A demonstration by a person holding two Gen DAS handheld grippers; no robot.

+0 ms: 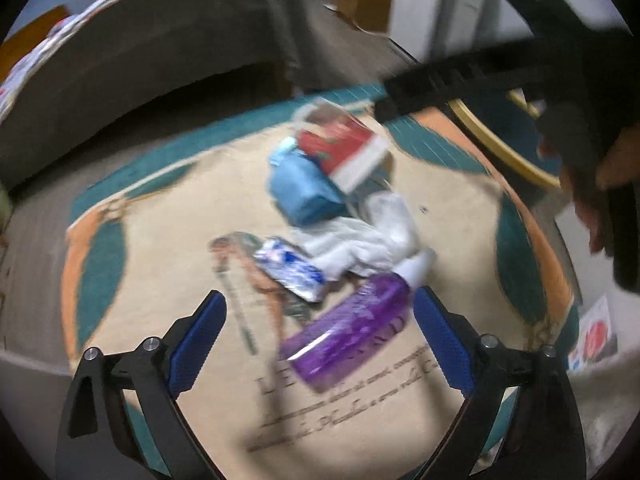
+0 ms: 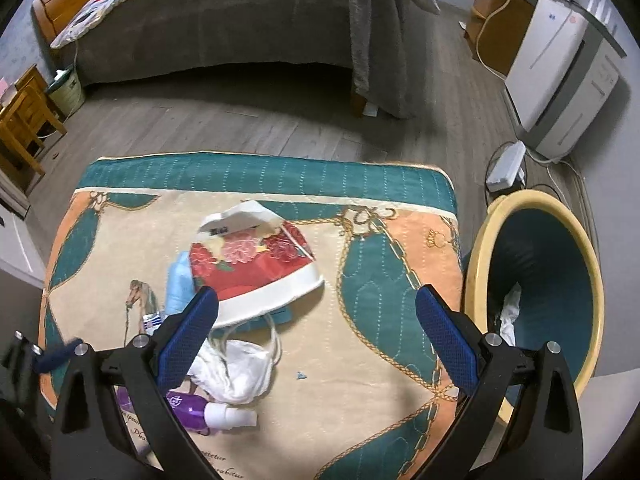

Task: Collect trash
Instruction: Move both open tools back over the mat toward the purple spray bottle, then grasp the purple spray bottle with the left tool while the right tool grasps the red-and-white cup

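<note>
Trash lies in a heap on a patterned cloth [image 2: 360, 360]: a purple spray bottle [image 1: 348, 332] [image 2: 192, 406], a crumpled white mask [image 1: 360, 240] [image 2: 236, 372], a red and white paper bag [image 1: 344, 148] [image 2: 256, 268], a blue packet [image 1: 304, 192] [image 2: 180, 284] and a silver-blue wrapper [image 1: 290, 268]. My left gripper [image 1: 318, 336] is open, its jaws either side of the purple bottle, just above it. My right gripper [image 2: 316, 340] is open and empty above the mask and bag. A teal bin with a yellow rim [image 2: 560, 280] stands right of the cloth, white trash inside.
A grey bed [image 2: 220, 20] stands behind the cloth across the wood floor. A white appliance [image 2: 552, 68] and a power strip [image 2: 506, 166] are at the right wall. Wooden furniture [image 2: 20, 120] stands at the left. The right gripper's body [image 1: 520, 76] crosses the left wrist view.
</note>
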